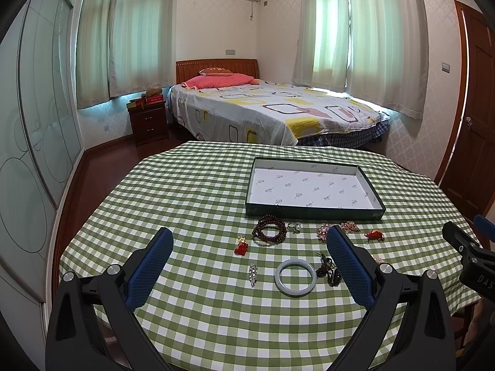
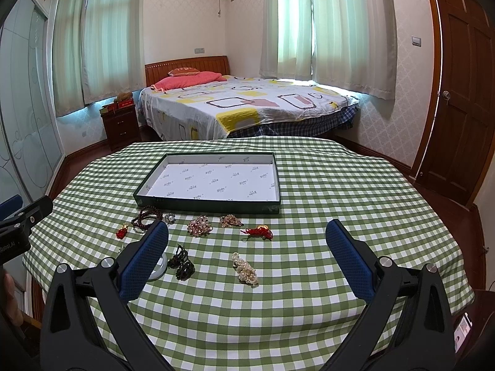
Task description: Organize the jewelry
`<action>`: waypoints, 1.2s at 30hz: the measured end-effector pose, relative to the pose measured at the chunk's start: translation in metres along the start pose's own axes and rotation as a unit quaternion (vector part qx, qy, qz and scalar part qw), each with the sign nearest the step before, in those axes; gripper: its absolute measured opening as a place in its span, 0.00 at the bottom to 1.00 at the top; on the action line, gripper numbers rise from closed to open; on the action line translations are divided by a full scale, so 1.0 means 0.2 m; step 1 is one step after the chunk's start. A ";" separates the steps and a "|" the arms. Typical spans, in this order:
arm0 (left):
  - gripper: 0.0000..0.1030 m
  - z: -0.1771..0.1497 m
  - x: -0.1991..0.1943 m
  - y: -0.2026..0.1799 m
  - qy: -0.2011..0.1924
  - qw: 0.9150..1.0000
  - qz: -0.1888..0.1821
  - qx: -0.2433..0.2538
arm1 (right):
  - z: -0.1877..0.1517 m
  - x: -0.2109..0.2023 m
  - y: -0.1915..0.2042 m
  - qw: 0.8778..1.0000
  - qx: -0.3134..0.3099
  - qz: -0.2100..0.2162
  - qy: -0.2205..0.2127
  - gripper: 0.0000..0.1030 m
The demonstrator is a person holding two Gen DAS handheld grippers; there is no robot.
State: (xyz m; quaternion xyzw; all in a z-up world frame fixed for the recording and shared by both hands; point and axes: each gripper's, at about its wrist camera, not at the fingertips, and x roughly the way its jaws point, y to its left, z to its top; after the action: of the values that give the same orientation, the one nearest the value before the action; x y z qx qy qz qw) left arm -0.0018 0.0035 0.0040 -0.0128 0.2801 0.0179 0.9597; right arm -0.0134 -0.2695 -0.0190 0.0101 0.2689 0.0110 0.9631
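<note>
Both tools, left tool (image 1: 249,241) and right tool (image 2: 247,232), hang spread wide and empty. Nothing sorted yet: the tray (image 2: 206,205) holds nothing, while every jewelry piece (image 2: 199,225) lies on the table just before it.

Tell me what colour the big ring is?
Pale whitish-grey bangle, clearest in the left wrist view.

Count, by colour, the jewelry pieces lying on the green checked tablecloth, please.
Bright red: 2, small red charm, red knotted cord
Dark: 2, maroon bead bracelet, brown-black bead bunch
Pink: 2, larger pink bead cluster, smaller pink bead cluster
Pale or silver: 4, pale stone bangle, silver ring, clear crystal pin, pearl cluster
Total: 10
</note>
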 end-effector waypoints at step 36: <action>0.93 -0.04 0.07 0.01 0.010 1.000 0.002 -0.003 | -0.04 0.06 0.02 1.000 0.003 0.010 0.012 0.96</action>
State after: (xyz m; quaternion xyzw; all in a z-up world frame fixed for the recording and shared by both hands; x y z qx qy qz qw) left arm 0.0052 0.0048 -0.0094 -0.0155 0.2894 0.0202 0.9569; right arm -0.0073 -0.2655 -0.0319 0.0155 0.2805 0.0195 0.9595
